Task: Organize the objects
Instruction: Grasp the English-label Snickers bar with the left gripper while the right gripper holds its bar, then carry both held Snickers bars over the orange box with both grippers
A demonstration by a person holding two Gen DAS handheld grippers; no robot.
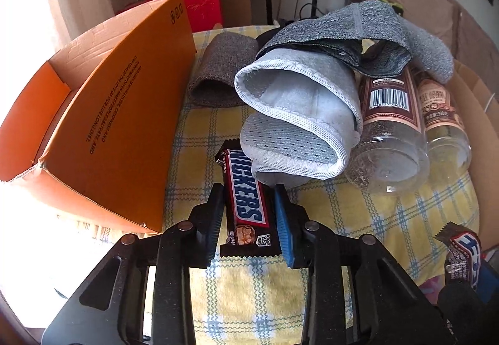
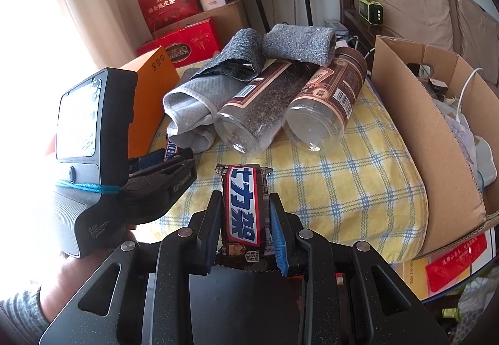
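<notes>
I'm gripping a Snickers bar in my left gripper above the yellow checked cloth, the orange box sitting just left.

Your left gripper points forward and slightly down. Both black fingers are closed in on the brown Snickers bar, which runs lengthwise between them. The blue pad on the right finger presses the wrapper edge; the ribbed black pad sits against the other side.

Your right gripper has the same pose, clamped on a second brown bar with white lettering on blue. In the right wrist view your left hand grips the grey handle of the left unit, with a grey sleeve cuff at the wrist.
</notes>
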